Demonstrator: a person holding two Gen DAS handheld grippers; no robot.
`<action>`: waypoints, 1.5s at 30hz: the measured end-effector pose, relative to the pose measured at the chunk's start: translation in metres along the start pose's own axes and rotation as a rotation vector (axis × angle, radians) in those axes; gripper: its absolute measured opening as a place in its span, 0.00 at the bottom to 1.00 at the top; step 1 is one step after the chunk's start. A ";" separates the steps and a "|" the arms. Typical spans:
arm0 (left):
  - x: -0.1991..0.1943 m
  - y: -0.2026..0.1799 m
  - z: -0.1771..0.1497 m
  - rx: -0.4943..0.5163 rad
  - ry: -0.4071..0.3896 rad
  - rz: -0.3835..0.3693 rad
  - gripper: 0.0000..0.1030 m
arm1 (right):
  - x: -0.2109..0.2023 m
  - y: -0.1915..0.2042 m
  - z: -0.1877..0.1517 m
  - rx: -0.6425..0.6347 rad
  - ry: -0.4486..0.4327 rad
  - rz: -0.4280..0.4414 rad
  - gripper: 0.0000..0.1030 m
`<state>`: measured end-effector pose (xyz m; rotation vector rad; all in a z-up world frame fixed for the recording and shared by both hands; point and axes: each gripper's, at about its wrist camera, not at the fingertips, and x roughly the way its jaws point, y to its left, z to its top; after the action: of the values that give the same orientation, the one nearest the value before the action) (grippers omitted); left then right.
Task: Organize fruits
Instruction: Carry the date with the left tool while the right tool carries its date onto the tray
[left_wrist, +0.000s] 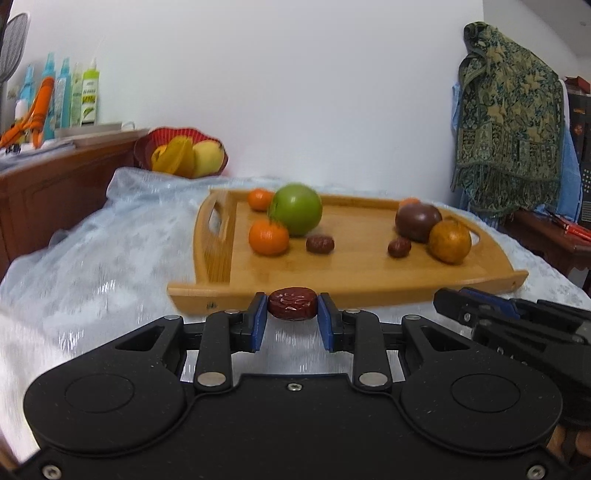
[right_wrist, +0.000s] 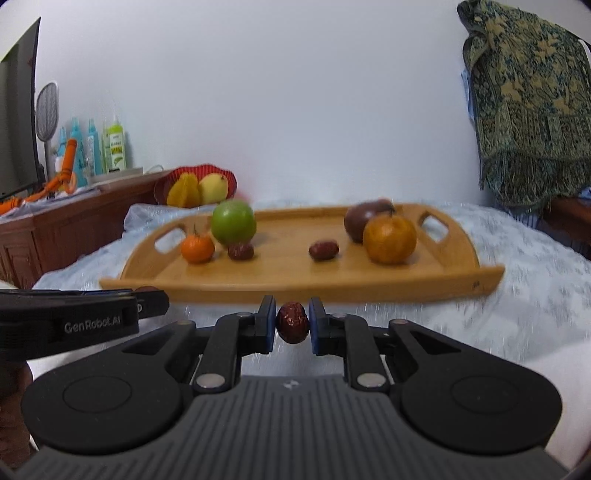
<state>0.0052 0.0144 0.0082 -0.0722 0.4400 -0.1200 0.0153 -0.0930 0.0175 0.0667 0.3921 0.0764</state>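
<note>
Jaws, left: left gripper (left_wrist: 292, 308) is clenched on a red date (left_wrist: 292, 303), pinched lengthwise between the blue pads (left_wrist: 258, 321), just short of the tray's near rim.
Jaws, right: right gripper (right_wrist: 292, 322) is clamped narrow on a second red date (right_wrist: 292, 322), standing upright between its pads (right_wrist: 314, 325).
Side by side: in the left wrist view the right gripper shows at 3 o'clock; in the right wrist view the left gripper shows at 9 o'clock.
Tray: wooden tray (right_wrist: 295, 286) at 12 o'clock from both grippers, lying on the cloth.
Fruit on tray: green apple (right_wrist: 233, 221), small orange (right_wrist: 197, 248), two loose dates (right_wrist: 323, 250), a large orange (right_wrist: 389, 239), a dark purple fruit (right_wrist: 356, 219).
Surface: pale blue patterned cloth (right_wrist: 517, 295), rumpled at its left edge.
Room: red basket (right_wrist: 195, 184) of yellow fruit at 11 o'clock against the white wall; wooden cabinet (right_wrist: 66, 229) with bottles (right_wrist: 114, 147) at 10 o'clock; green patterned shawl (right_wrist: 532, 103) hanging at 2 o'clock.
</note>
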 end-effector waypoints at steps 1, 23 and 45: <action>0.001 0.000 0.004 0.003 -0.007 -0.002 0.26 | 0.002 -0.002 0.005 0.004 -0.005 0.002 0.21; 0.049 -0.008 0.061 0.056 -0.032 -0.041 0.26 | 0.052 -0.032 0.063 0.014 -0.059 -0.018 0.22; 0.099 -0.004 0.099 0.048 -0.038 -0.033 0.26 | 0.095 -0.035 0.091 -0.004 -0.064 0.001 0.21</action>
<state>0.1359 0.0014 0.0561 -0.0344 0.3983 -0.1613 0.1398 -0.1240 0.0630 0.0657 0.3281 0.0754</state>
